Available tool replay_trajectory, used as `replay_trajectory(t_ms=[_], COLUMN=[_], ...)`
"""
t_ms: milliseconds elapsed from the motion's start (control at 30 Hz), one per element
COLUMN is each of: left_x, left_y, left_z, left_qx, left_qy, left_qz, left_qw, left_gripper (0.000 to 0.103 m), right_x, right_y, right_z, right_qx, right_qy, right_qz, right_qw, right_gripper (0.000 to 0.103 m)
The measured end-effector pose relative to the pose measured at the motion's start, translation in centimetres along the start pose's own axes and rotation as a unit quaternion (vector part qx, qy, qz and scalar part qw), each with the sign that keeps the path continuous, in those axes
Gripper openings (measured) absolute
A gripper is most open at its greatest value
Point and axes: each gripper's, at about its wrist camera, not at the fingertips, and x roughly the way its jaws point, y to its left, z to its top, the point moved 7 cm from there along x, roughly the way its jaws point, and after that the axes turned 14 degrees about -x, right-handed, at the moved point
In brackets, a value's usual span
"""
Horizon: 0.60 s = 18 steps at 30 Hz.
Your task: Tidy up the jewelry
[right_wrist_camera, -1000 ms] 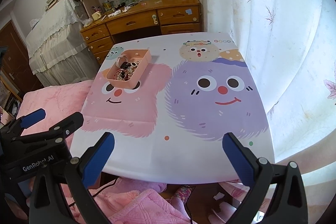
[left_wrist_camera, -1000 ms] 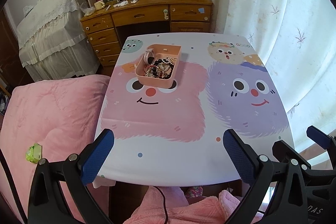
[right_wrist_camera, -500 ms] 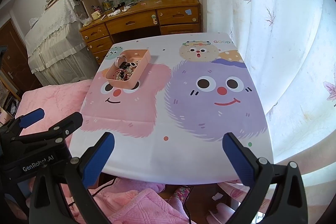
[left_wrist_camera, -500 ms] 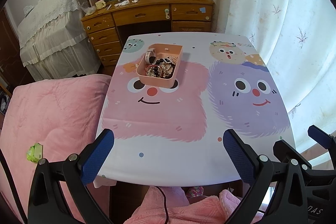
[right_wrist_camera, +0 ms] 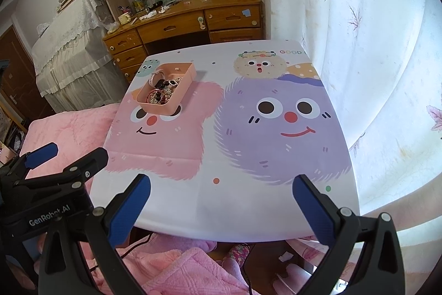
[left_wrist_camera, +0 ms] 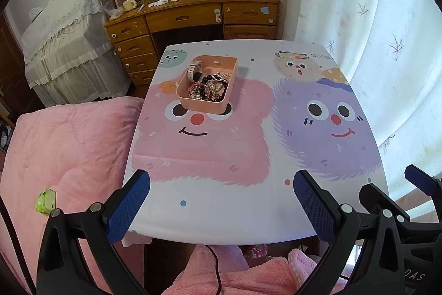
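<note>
A pink open box (left_wrist_camera: pixel 203 104) stands on the far left part of the cartoon-printed table (left_wrist_camera: pixel 221 206); it also shows in the right wrist view (right_wrist_camera: pixel 163 108). It holds a white watch (left_wrist_camera: pixel 193 71) and a tangle of bead bracelets and necklaces (left_wrist_camera: pixel 210 87). My left gripper (left_wrist_camera: pixel 221 208) is open and empty, held over the table's near edge, far from the box. My right gripper (right_wrist_camera: pixel 221 209) is open and empty, also over the near edge. The left gripper shows at the left of the right wrist view (right_wrist_camera: pixel 55 170).
A pink quilted bed (left_wrist_camera: pixel 63 156) lies left of the table with a small green object (left_wrist_camera: pixel 45 201) on it. A wooden desk (left_wrist_camera: pixel 193 15) with drawers and shelves stands behind. A white curtain (left_wrist_camera: pixel 373 32) hangs on the right. Pink cloth (left_wrist_camera: pixel 248 275) lies below the near edge.
Both views have shifted very slightly; the table and box sit a touch lower in frame. Both grippers stay open and empty.
</note>
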Motion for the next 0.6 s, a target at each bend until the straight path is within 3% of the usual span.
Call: replay_trajectory(t_ms=[600], left_x=[0.40], left_y=[-0.25], left_z=[-0.05], left_qx=[0.006], left_qy=[0.016], left_qz=[0.003], left_qw=[0.9998], left_gripper=[0.102], right_x=[0.49], right_y=[-0.57], right_z=[-0.49], right_qx=[0.005], right_qy=[0.015], right_qz=[-0.006], right_qw=[1.000], right_gripper=[0.103])
